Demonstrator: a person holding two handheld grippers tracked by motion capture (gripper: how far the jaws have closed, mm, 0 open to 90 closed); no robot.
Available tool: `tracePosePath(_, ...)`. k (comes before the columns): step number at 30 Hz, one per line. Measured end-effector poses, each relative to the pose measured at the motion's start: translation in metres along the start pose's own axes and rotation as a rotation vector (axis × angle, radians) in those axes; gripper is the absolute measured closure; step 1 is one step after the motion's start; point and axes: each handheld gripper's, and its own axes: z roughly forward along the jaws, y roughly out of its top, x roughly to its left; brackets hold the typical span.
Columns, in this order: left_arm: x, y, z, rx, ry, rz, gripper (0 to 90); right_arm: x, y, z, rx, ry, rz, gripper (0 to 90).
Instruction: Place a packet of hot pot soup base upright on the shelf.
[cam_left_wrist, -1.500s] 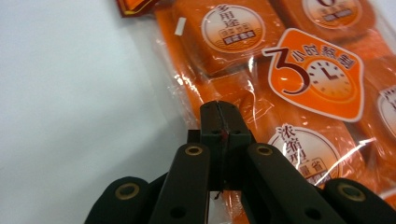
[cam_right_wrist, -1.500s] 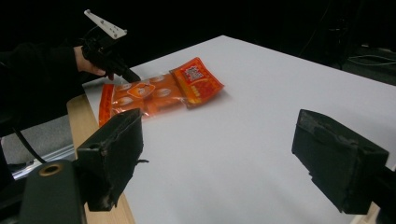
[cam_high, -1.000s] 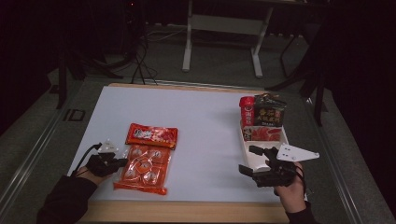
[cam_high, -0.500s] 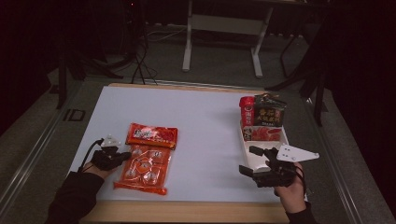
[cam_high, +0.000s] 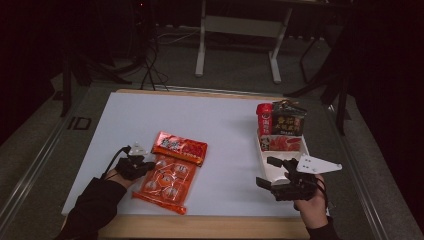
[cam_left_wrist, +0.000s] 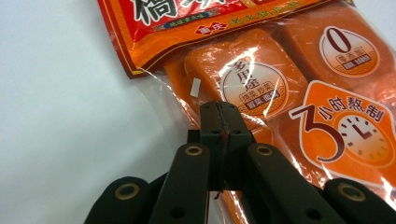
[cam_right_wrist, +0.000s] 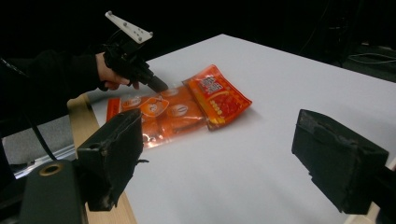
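I see the orange packet (cam_high: 170, 176) lying flat at the table's (cam_high: 225, 130) near left, its print too blurred to read. My left gripper (cam_left_wrist: 219, 122) pinches its clear edge; my right gripper (cam_right_wrist: 224, 163) hangs wide, empty.

Your high view looks down on the bench (cam_high: 235, 150); both tool views share its orange packet (cam_left_wrist: 280, 93), the left one close.
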Motion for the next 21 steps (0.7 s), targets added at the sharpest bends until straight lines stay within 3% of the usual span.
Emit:
tracePosePath(10,-0.014,0.013,0.011,0.003,-0.037,0.045,90.0,-0.001,0.0,-0.003,-0.006,0.0,0.0,16.3)
tracePosePath(15,-0.011,0.01,0.004,0.006,-0.071,0.062,90.0,0.0,0.001,-0.003,-0.012,0.0,0.0,16.3)
tracePosePath(21,-0.013,0.002,-0.014,0.013,-0.076,0.088,90.0,-0.001,0.001,-0.004,-0.012,-0.003,0.002,16.3)
